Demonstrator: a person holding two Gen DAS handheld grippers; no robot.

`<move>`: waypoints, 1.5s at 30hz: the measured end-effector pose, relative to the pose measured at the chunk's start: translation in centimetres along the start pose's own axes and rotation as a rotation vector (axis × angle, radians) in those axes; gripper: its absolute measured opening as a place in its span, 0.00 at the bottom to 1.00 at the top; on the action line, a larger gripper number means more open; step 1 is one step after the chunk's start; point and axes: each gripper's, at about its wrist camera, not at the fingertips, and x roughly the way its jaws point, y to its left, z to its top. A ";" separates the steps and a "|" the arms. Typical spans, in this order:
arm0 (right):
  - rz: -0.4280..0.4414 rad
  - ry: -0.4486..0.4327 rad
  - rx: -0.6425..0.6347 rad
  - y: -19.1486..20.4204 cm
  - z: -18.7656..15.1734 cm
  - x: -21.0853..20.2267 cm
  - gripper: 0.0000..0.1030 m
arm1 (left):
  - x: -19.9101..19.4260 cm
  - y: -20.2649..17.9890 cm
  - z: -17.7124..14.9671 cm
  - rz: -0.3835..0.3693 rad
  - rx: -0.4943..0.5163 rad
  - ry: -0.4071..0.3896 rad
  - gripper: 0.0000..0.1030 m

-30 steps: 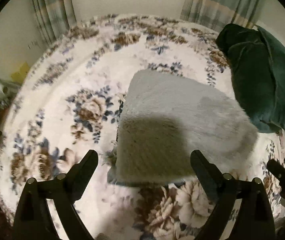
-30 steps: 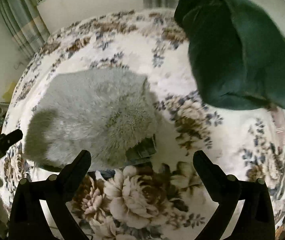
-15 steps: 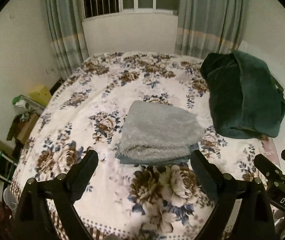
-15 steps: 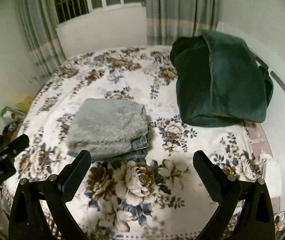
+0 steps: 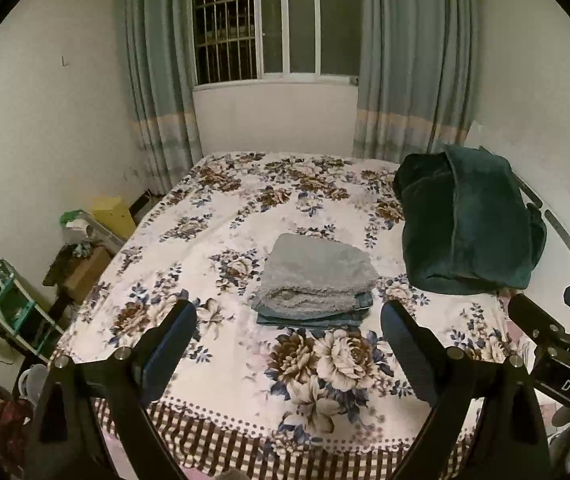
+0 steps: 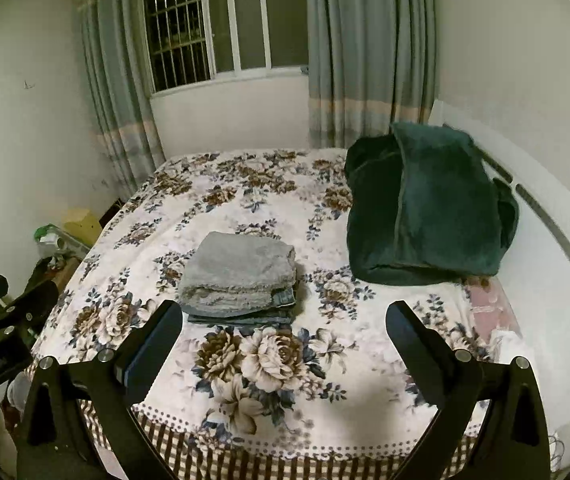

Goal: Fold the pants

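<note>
I see the folded grey fleece-lined pants [image 5: 315, 286] stacked on the floral-sheeted bed [image 5: 225, 364]; my left tool [image 5: 287, 330] and right tool [image 6: 285, 330] both hang spread, holding nothing.

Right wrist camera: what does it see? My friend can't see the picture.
Folded grey fuzzy pants sit in a neat stack on a flowery bed. The open right hand-held gripper hangs empty in front, a dark green blanket is heaped beside the stack, and curtains frame a window behind.
</note>
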 end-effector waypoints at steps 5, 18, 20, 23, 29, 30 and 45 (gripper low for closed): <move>0.010 -0.028 0.020 0.4 -0.5 -5.6 1.00 | -3.2 0.4 -0.4 -0.008 0.013 -0.029 0.92; 0.002 -0.076 0.016 1.4 -0.5 -12.3 1.00 | -6.0 1.5 -1.4 -0.041 0.020 -0.061 1.00; 0.004 -0.074 0.020 1.4 -0.5 -12.0 1.00 | -6.3 1.4 -1.4 -0.030 0.026 -0.067 1.00; 0.006 -0.065 0.019 1.3 -0.6 -12.4 1.00 | -6.7 1.4 -1.7 -0.027 0.028 -0.070 1.00; 0.010 -0.070 0.014 1.2 -0.6 -12.6 1.00 | -6.9 1.4 -1.7 -0.020 0.023 -0.080 1.00; 0.011 -0.070 0.013 1.2 -0.6 -12.7 1.00 | -7.0 1.4 -1.7 -0.019 0.024 -0.081 1.00; 0.022 -0.066 0.007 1.1 0.0 -12.0 1.00 | -7.4 1.4 -1.9 -0.013 0.021 -0.087 1.00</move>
